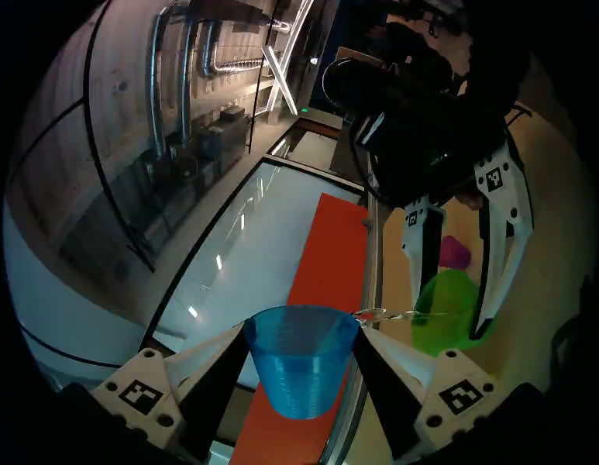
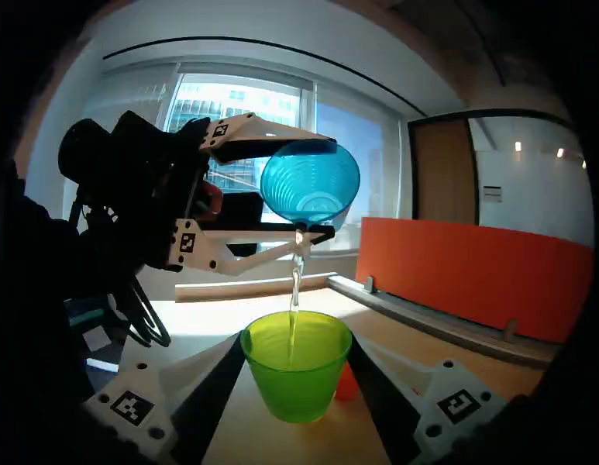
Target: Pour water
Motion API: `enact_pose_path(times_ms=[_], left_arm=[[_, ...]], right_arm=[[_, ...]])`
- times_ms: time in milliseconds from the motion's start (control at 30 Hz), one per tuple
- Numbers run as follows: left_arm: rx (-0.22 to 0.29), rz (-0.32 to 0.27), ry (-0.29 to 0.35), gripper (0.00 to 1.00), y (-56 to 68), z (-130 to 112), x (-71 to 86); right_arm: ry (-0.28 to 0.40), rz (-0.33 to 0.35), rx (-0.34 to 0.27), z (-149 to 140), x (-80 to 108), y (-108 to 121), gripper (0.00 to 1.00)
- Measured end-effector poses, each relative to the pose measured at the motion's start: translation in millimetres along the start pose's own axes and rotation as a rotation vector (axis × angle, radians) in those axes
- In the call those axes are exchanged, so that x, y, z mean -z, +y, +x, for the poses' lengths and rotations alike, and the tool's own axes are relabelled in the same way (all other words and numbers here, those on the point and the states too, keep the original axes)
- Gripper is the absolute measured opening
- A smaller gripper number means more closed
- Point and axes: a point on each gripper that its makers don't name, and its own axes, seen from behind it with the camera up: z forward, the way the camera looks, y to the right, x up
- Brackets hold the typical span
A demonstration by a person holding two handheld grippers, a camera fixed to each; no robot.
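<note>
Left tongs (image 1: 301, 329) clamp tilted blue cup (image 1: 301, 372) above right tongs (image 2: 297, 339), which clamp green cup (image 2: 297, 380). Water (image 2: 295, 287) streaming in; fill level unclear.

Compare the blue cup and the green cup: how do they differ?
The blue cup is tipped over, spilling a thin water stream; the green cup is upright, catching it. Blue is above in the left gripper, green below in the right gripper. Both are translucent, tapered.

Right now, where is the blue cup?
In the right gripper view, the blue cup sits upper centre, tipped in the left gripper, directly above the green cup.
</note>
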Motion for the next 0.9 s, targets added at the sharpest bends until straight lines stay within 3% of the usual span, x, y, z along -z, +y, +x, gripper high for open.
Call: enact_pose_path(times_ms=[900], left_arm=[[-0.083,0.015,0.017,0.88,-8.9,8.4,1.5]], right_arm=[[0.014,0.002,0.001,7.3,1.6,1.0,0.91]])
